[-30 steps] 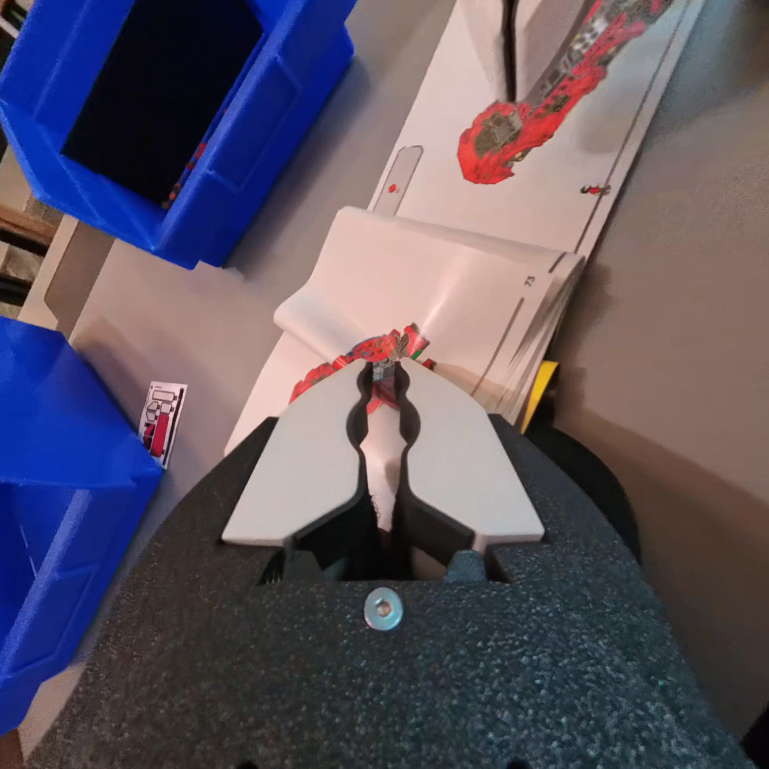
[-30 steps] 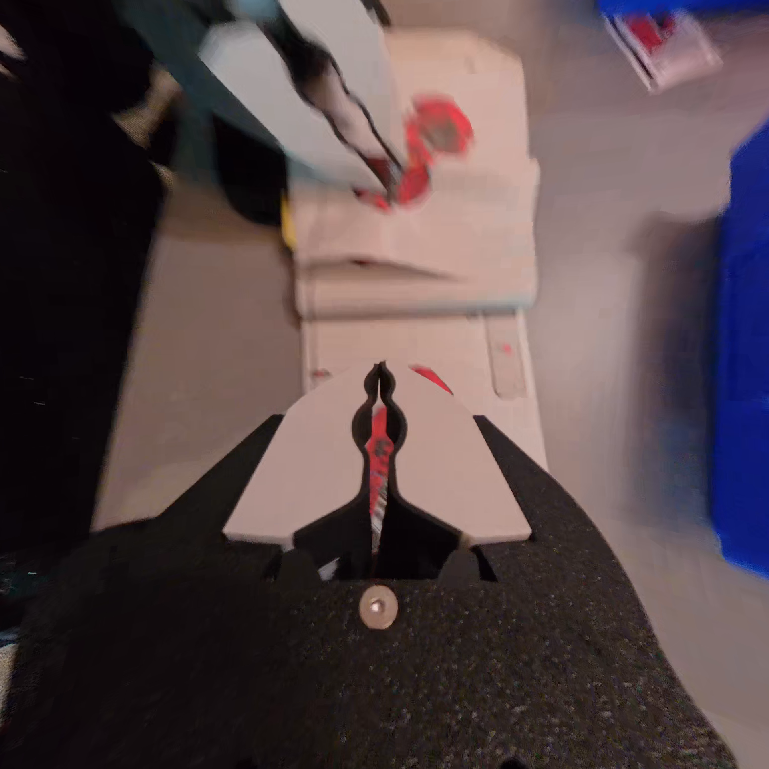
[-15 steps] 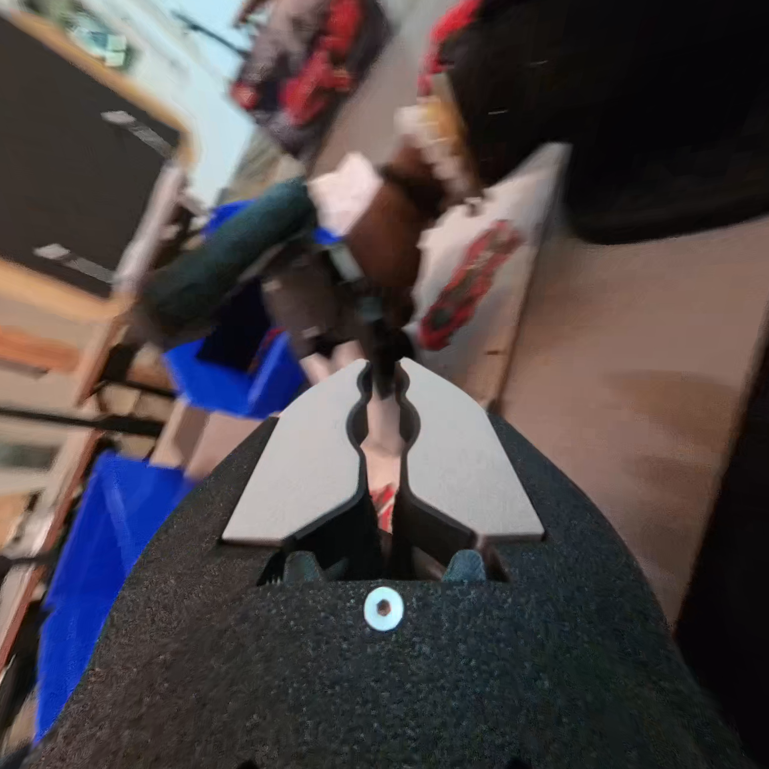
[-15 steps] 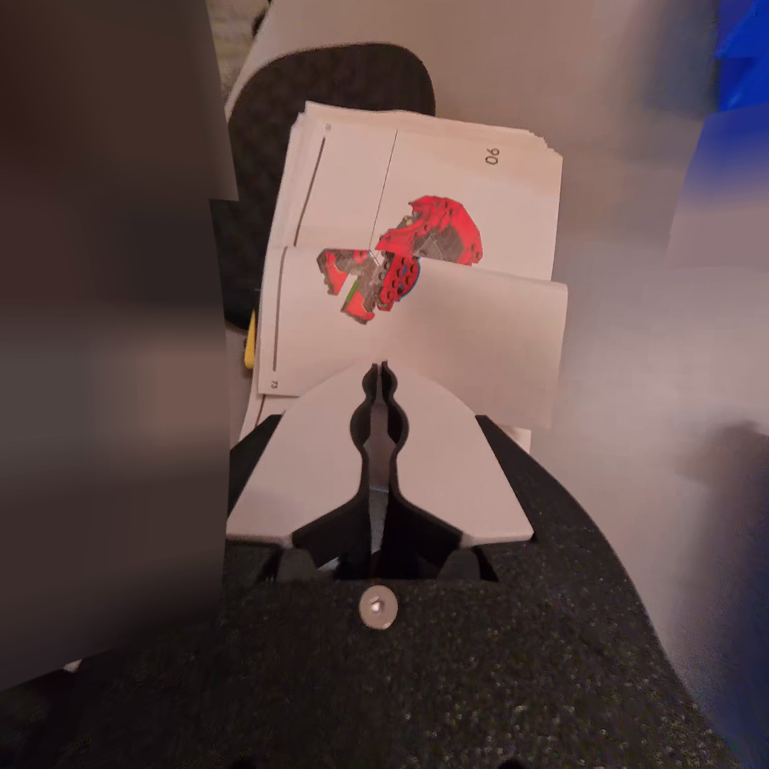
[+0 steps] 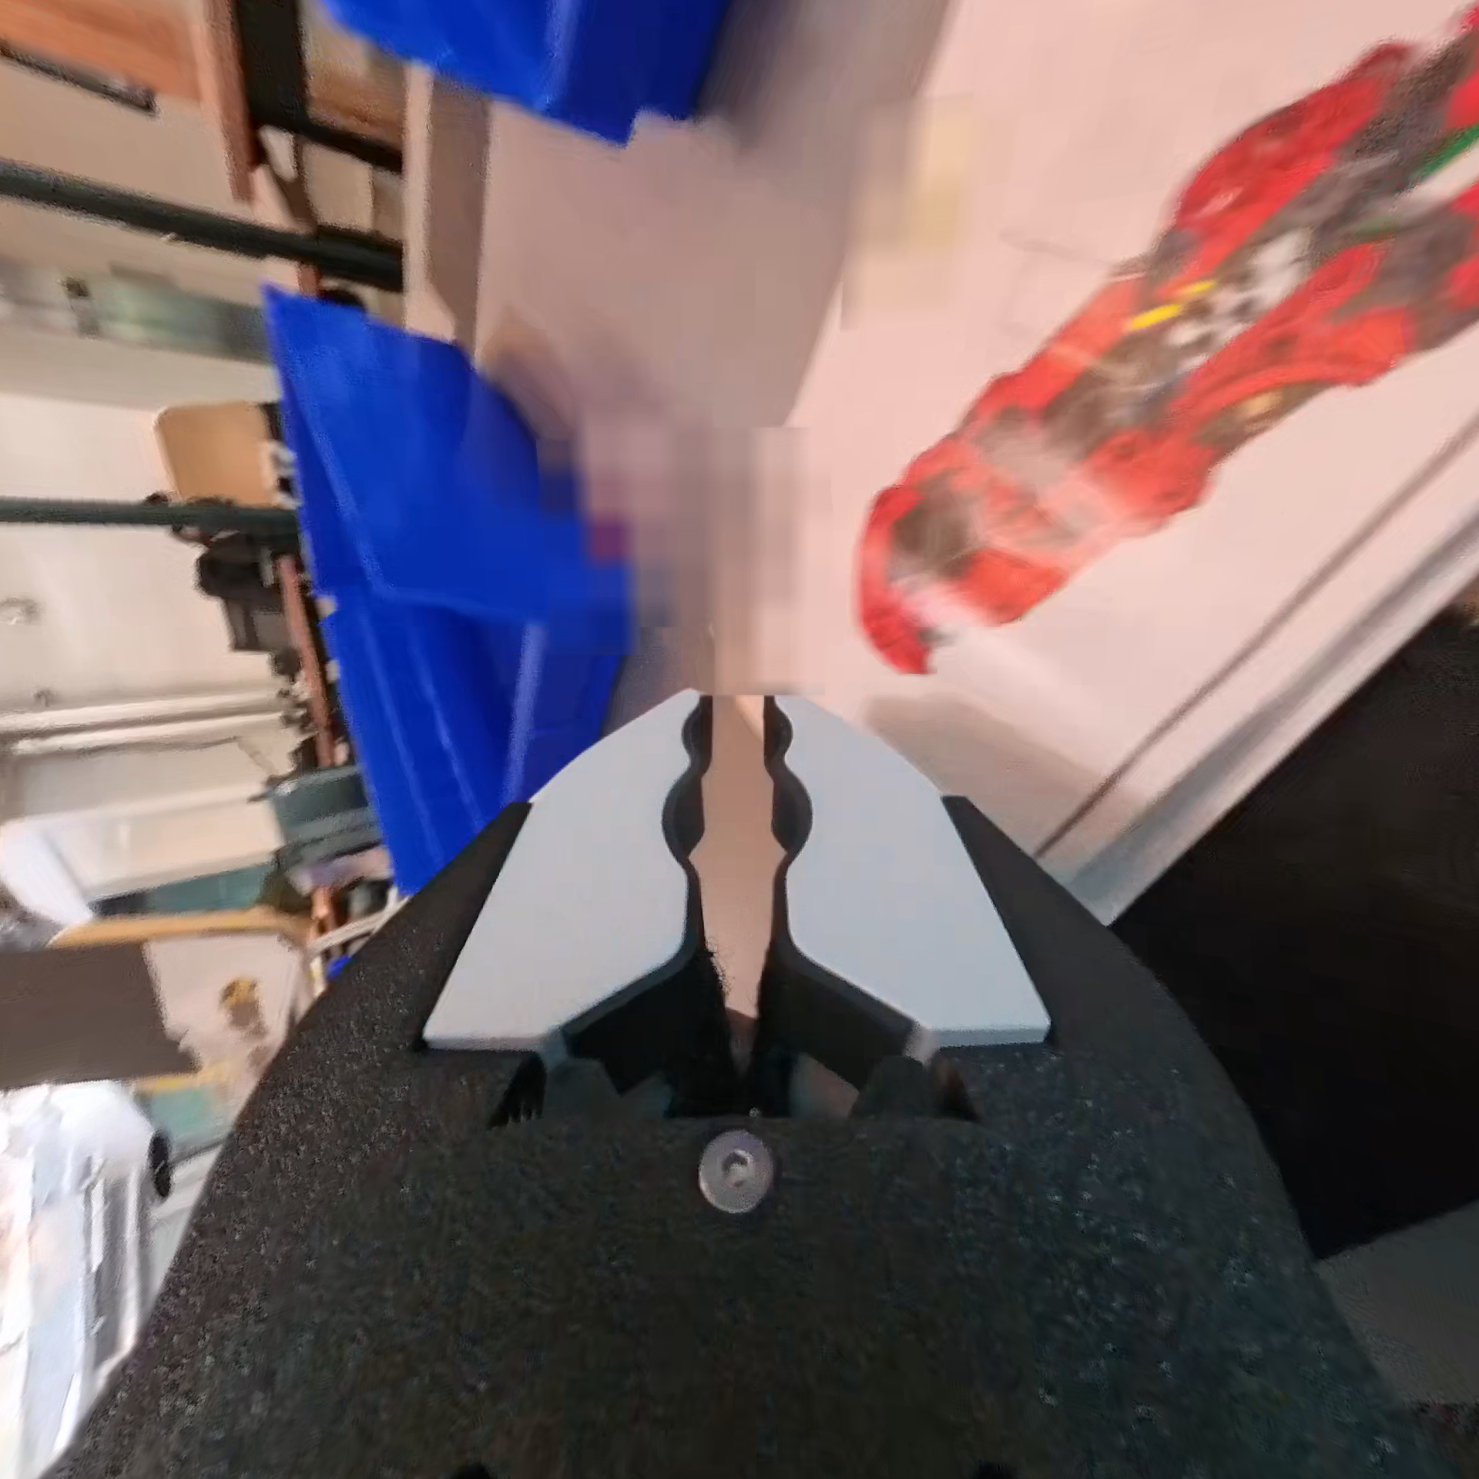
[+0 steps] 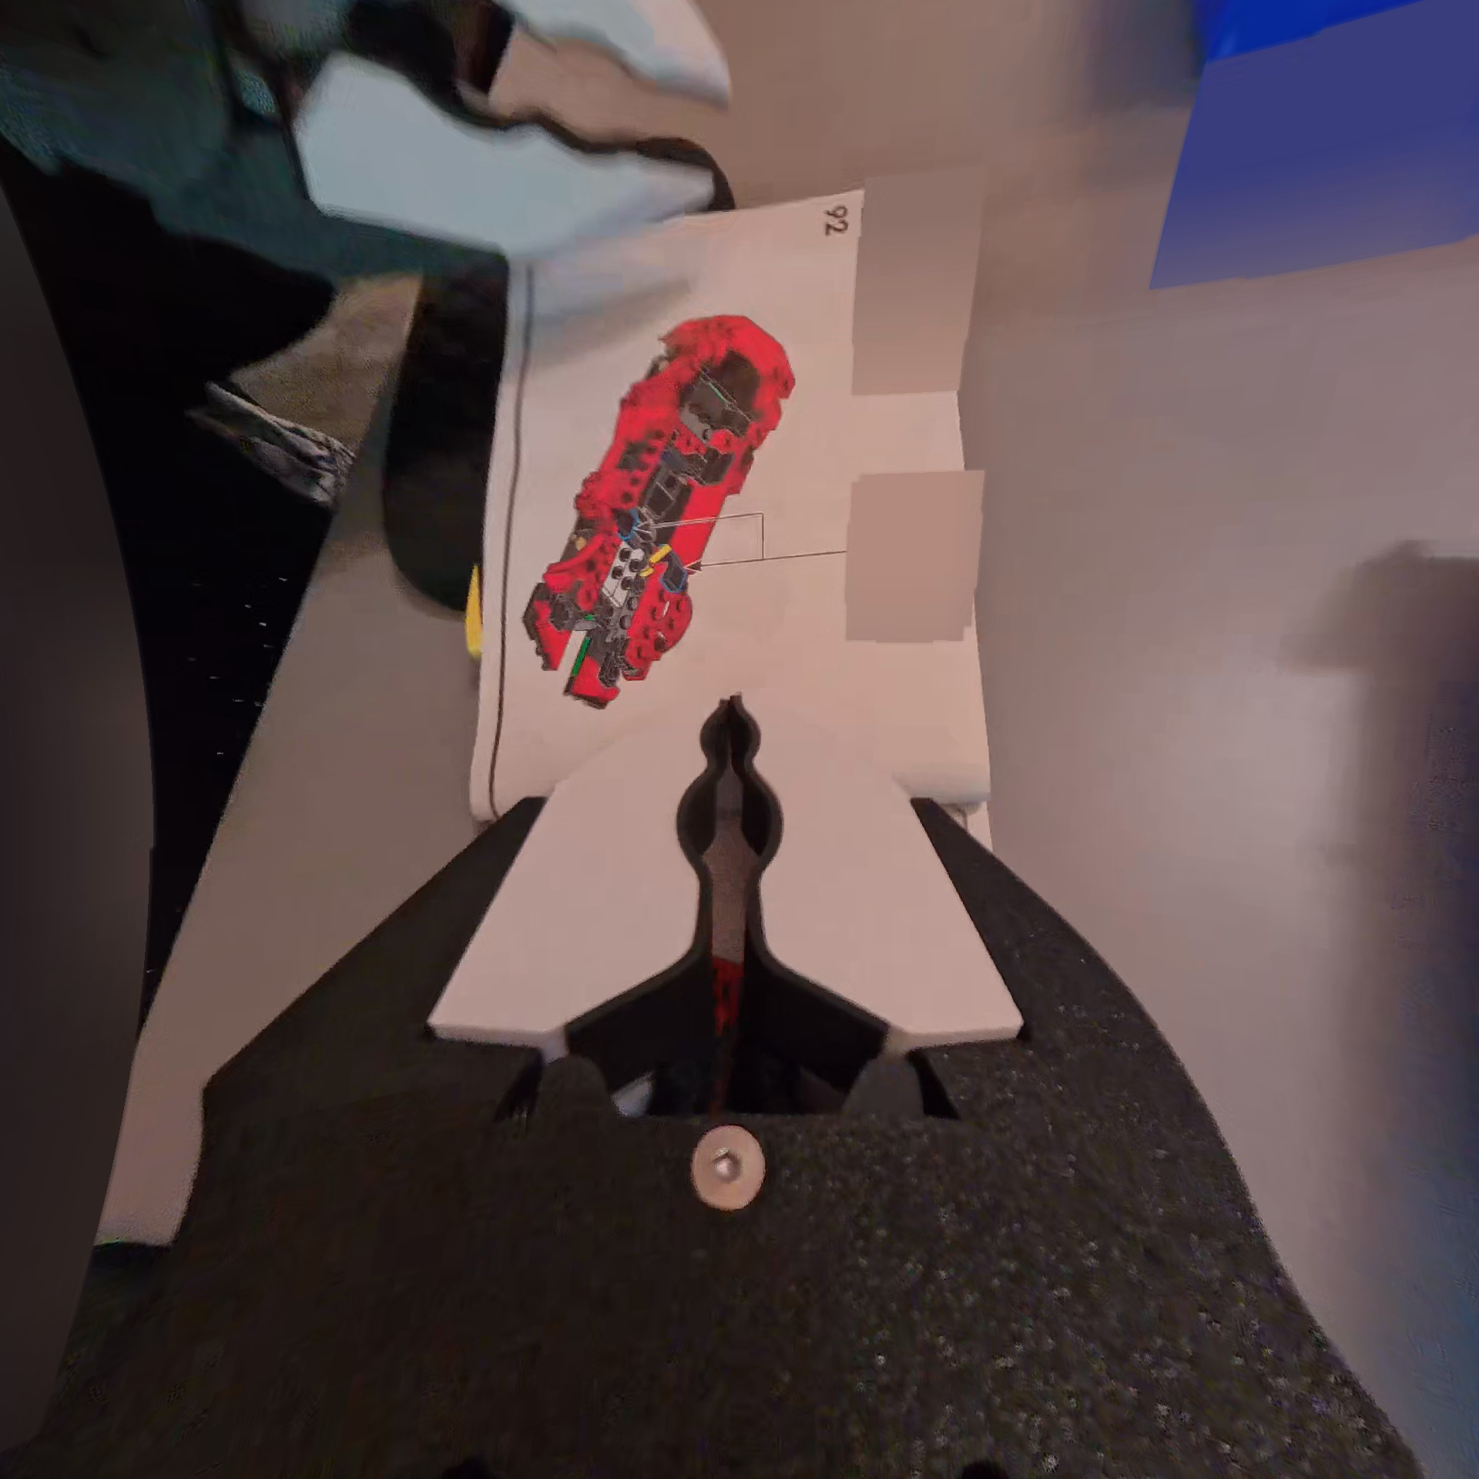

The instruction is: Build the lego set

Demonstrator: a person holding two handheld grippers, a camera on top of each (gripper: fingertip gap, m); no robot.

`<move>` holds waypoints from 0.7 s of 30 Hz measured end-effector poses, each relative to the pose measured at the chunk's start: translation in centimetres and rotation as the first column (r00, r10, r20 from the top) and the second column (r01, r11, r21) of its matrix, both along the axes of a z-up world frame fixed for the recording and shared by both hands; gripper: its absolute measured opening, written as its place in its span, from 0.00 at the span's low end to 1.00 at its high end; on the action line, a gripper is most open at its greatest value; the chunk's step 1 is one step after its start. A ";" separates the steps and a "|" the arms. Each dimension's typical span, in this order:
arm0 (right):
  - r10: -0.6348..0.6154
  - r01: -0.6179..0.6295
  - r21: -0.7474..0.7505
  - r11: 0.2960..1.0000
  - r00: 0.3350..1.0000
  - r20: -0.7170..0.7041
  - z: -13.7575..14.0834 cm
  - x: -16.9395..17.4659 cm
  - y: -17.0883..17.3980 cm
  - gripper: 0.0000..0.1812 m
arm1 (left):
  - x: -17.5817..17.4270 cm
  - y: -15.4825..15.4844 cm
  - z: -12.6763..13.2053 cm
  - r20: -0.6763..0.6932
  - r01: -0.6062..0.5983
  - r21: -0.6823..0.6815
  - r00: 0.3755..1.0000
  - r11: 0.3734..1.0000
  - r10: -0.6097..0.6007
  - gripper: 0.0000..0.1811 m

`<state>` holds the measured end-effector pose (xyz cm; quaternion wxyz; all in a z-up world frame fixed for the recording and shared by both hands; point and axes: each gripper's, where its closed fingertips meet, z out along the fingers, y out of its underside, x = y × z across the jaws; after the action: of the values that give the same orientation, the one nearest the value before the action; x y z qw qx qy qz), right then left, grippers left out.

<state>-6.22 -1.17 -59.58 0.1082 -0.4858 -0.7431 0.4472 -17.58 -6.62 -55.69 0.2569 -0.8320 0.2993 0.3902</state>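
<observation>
The open instruction booklet (image 6: 808,664) lies on the table and shows a page with a picture of a red car (image 6: 664,512). My right gripper (image 6: 732,704) is shut, tips touching, at the near edge of that page, which curls up beside it. I cannot tell if it pinches the paper. My left gripper (image 5: 738,704) has a narrow gap between its fingers with nothing seen in it. It hovers beside the booklet (image 5: 1040,200) and the car picture (image 5: 1160,384). It also shows, blurred, at the top left of the right wrist view (image 6: 496,160).
Two blue bins (image 5: 448,560) (image 5: 544,48) stand left of the booklet, and one shows at the top right of the right wrist view (image 6: 1320,120). A black object (image 6: 432,480) with a yellow piece (image 6: 474,608) lies at the booklet's left edge. Shelving stands beyond the table (image 5: 160,320).
The page that stood folded over half a second ago now lies flat and a new page with the whole car shows. My left gripper has swung quickly and now points along the booklet toward the bins.
</observation>
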 end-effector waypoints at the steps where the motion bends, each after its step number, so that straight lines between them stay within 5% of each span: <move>1: 0.010 -0.010 0.018 1.000 1.000 0.003 -0.1 -0.3 -0.2 0.00 | -0.1 -0.1 1.1 -0.027 0.003 0.029 1.000 1.000 -0.002 0.06; 3: 0.026 -0.026 0.051 0.998 1.000 0.003 -0.4 -0.7 -0.5 0.00 | 3.5 1.1 2.6 -0.041 0.179 0.081 0.983 0.980 -0.176 0.06; 5: 0.040 -0.039 0.070 0.997 0.999 -0.003 -0.7 -1.0 -0.8 0.00 | 11.1 2.4 1.4 0.082 0.468 0.096 0.876 0.878 -0.476 0.06; 7: 0.044 -0.043 0.073 0.996 0.999 -0.012 -0.8 -1.1 -0.9 0.00 | 16.5 3.1 -0.9 0.216 0.601 0.085 0.767 0.794 -0.604 0.05; 10: 0.038 -0.036 0.068 0.997 0.999 -0.037 -0.4 -1.1 -0.9 0.00 | 15.9 4.6 -5.1 0.222 0.550 -0.071 0.822 0.832 -0.524 0.00; 15: -0.014 0.014 -0.190 0.982 1.000 0.002 1.9 1.2 0.3 0.00 | 16.0 4.8 -5.2 0.390 0.508 0.000 0.793 0.861 -0.468 0.00; 21: -0.029 0.062 -0.188 0.980 0.984 0.174 -0.7 2.0 -0.3 0.00 | 16.0 4.7 -5.2 0.395 0.521 0.019 0.780 0.853 -0.485 0.00</move>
<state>-4.19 -1.43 -60.33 0.0068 -0.5472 -0.6915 0.4715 -1.61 -1.88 -60.94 0.3672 -0.7926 0.4714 0.1216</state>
